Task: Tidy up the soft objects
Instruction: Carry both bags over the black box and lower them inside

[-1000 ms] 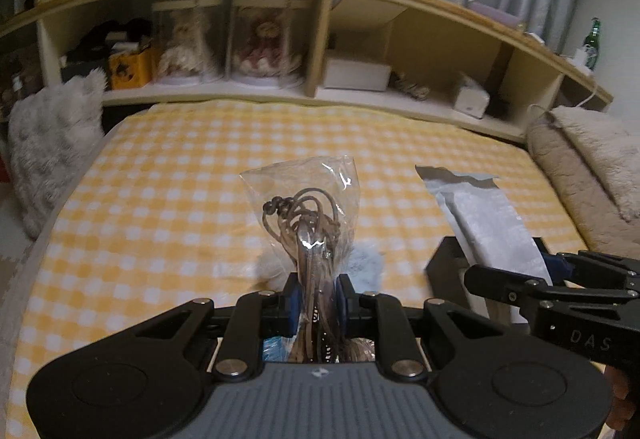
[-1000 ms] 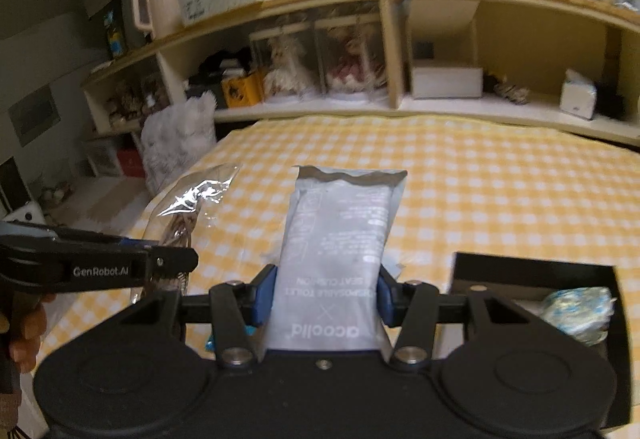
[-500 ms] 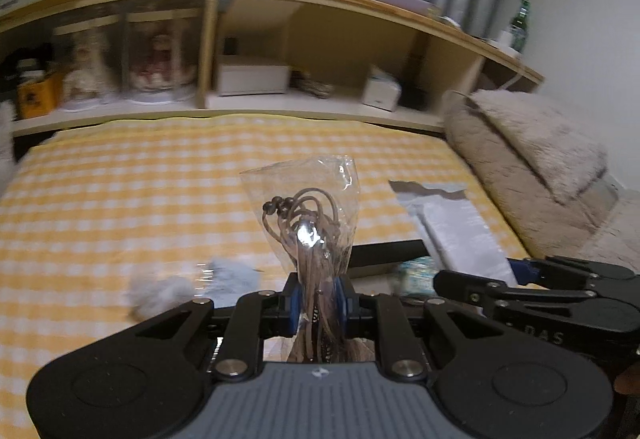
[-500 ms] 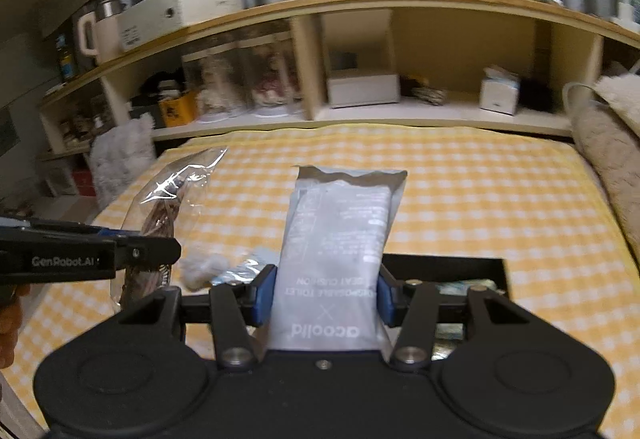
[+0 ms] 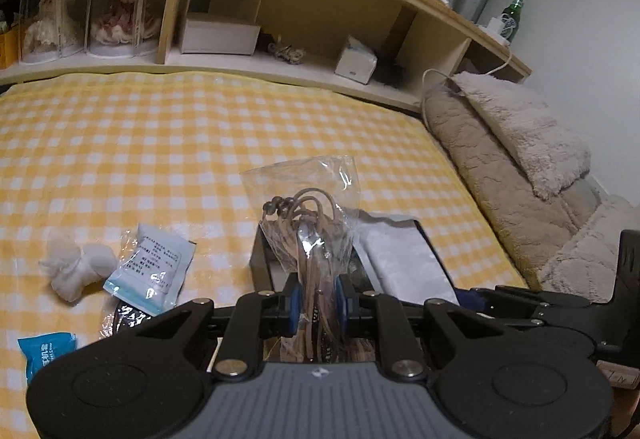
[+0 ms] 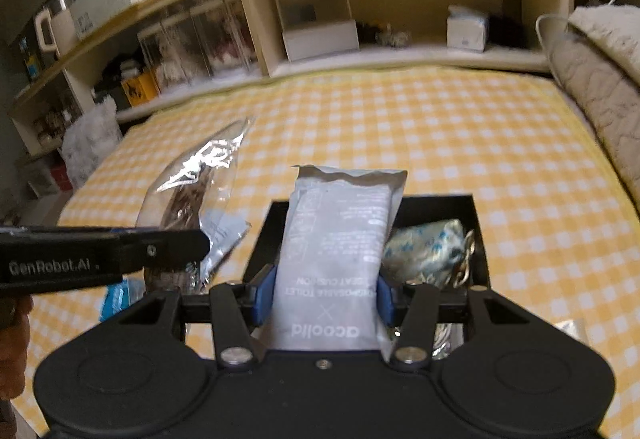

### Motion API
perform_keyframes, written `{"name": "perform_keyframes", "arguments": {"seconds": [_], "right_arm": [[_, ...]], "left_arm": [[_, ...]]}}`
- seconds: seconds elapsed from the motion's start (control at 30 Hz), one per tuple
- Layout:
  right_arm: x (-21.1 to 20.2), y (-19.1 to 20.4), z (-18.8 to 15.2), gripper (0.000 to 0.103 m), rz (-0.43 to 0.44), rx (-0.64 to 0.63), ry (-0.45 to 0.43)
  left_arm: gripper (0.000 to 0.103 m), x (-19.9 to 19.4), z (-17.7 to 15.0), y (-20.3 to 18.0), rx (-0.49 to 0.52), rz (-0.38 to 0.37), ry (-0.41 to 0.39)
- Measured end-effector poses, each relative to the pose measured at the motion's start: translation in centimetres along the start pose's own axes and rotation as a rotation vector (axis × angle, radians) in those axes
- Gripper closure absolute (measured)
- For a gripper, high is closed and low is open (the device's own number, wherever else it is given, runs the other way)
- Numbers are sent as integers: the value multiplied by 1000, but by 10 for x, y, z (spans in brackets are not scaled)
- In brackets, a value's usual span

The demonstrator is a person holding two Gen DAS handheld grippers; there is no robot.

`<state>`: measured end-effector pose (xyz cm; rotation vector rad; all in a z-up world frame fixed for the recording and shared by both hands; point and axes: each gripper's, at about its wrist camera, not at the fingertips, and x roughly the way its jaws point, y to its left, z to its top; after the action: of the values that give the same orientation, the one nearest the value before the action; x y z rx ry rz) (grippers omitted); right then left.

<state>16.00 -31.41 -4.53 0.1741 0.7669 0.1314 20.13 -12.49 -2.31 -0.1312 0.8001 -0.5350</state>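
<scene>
My left gripper (image 5: 318, 305) is shut on a clear plastic bag of brown cords (image 5: 308, 223), held upright over the left edge of a black box (image 5: 260, 263). Beside it, my right gripper (image 6: 326, 299) is shut on a grey sealed pack (image 6: 336, 247) that hangs above the black box (image 6: 480, 235). Inside the box lies a blue-and-white patterned pouch (image 6: 424, 251). In the right wrist view the left gripper (image 6: 192, 243) comes in from the left with the clear bag (image 6: 196, 183). The grey pack (image 5: 400, 259) also shows in the left wrist view.
On the yellow checked bedspread (image 5: 160, 143), left of the box, lie a white fluffy ball (image 5: 76, 267), a white sachet (image 5: 152, 267) and a blue packet (image 5: 44, 351). A wooden shelf (image 5: 280, 59) runs along the back. Beige plush cushions (image 5: 512, 143) line the right side.
Both grippers have swung to the right and sunk with their loads. The black box, earlier off to the right, now lies under both of them.
</scene>
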Motion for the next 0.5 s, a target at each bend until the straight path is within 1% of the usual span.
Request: {"name": "perform_keyframes", "arguments": {"seconds": [0.13, 0.2, 0.23, 0.33, 0.5], "right_arm": [[16, 0, 1, 52, 45, 47, 36], [25, 1, 2, 51, 49, 60, 41], [29, 1, 2, 45, 47, 68, 43], [37, 0, 2, 35, 11, 94, 82], [27, -5, 1, 34, 21, 101, 75]], "left_arm": [[84, 5, 0, 11, -20, 8, 9], [84, 7, 0, 14, -27, 11, 15], [84, 8, 0, 16, -29, 11, 18], [84, 12, -1, 18, -32, 8, 27], [83, 20, -1, 17, -36, -1, 41]]}}
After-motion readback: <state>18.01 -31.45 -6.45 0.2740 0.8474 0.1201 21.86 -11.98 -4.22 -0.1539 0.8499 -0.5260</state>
